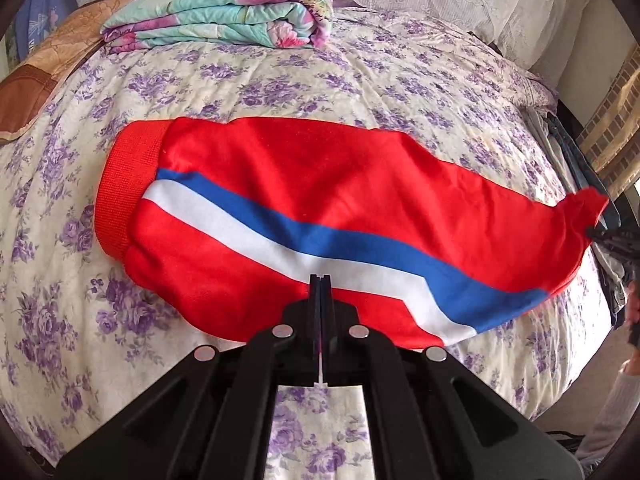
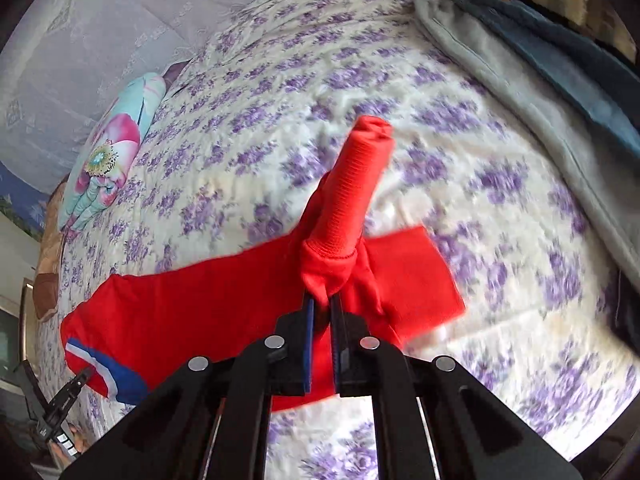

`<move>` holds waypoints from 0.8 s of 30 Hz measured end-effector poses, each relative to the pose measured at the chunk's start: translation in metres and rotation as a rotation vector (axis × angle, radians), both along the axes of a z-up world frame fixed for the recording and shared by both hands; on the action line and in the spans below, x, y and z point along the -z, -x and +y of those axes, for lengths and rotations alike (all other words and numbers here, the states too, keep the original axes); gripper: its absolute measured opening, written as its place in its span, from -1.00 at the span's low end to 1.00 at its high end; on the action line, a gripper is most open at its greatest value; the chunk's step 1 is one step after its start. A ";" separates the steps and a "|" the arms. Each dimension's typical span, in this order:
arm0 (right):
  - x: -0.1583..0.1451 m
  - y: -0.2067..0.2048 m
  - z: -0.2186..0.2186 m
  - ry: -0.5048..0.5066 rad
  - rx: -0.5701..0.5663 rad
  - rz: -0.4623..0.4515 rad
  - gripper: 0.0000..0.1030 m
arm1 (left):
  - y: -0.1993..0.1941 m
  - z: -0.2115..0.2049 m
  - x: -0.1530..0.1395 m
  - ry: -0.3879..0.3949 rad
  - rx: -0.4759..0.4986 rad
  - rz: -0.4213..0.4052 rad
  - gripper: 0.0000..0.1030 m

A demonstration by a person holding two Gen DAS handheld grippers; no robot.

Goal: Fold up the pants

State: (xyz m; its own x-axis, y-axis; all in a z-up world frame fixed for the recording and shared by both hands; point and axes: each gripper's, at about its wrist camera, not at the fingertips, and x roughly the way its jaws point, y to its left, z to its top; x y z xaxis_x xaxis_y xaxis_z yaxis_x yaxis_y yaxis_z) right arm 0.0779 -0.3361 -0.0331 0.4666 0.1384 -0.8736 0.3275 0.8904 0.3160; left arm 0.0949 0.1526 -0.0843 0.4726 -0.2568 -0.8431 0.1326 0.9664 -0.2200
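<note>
My right gripper (image 2: pixel 322 300) clamps the pants (image 1: pixel 320 208) at their right end, left gripper (image 1: pixel 321 280) pinching the near edge, long axis left-right.

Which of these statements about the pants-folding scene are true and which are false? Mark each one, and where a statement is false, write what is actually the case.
1. The pants are red with a blue and a white stripe. True.
2. The right gripper is open and holds nothing. False: it is shut on bunched red fabric of the pants.
3. A folded floral quilt lies on the bed beyond the pants. True.
4. The bedspread is plain white. False: it is cream with purple flowers.
5. The left gripper is shut on the near edge of the pants. True.
6. The pants hang on a hanger. False: they are spread across the bed.
</note>
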 end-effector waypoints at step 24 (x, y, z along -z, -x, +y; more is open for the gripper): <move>-0.045 -0.030 0.159 0.071 -0.614 -0.192 0.15 | -0.001 -0.092 0.047 0.002 0.119 0.015 -1.00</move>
